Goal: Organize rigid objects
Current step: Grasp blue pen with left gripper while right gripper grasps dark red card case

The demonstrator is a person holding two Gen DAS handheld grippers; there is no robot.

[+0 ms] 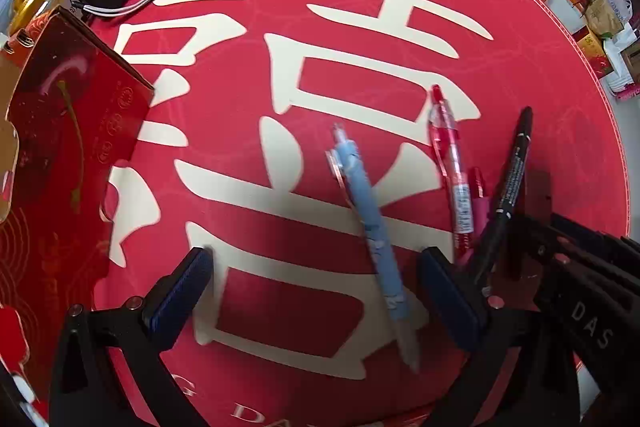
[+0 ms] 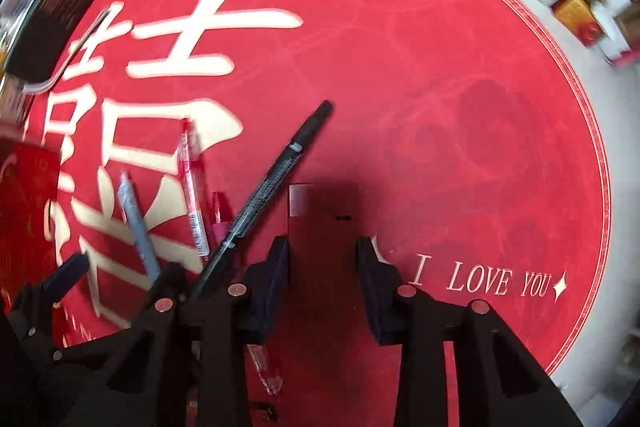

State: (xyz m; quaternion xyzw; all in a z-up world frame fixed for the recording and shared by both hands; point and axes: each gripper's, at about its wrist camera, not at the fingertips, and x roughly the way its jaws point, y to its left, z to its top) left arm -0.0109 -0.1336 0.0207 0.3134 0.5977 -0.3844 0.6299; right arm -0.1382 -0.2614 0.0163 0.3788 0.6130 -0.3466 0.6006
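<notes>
Between the right hand-held gripper (image 2: 323, 263) fingers: dark red block (image 2: 320, 211).

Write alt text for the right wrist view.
The right tool straddles a dark red box on a round red wedding mat. Left of it lie a black marker, a red pen and a blue pen.

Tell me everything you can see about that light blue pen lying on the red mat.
The light blue pen is a slim click pen with a matte, plastic-looking pale blue barrel, faint white markings, a clip beside its button end and a paler tip end. It lies flat on the red mat, diagonally across the big cream character, between the spread fingers of the left gripper, which do not touch it. A clear red pen lies apart beside it.
</notes>
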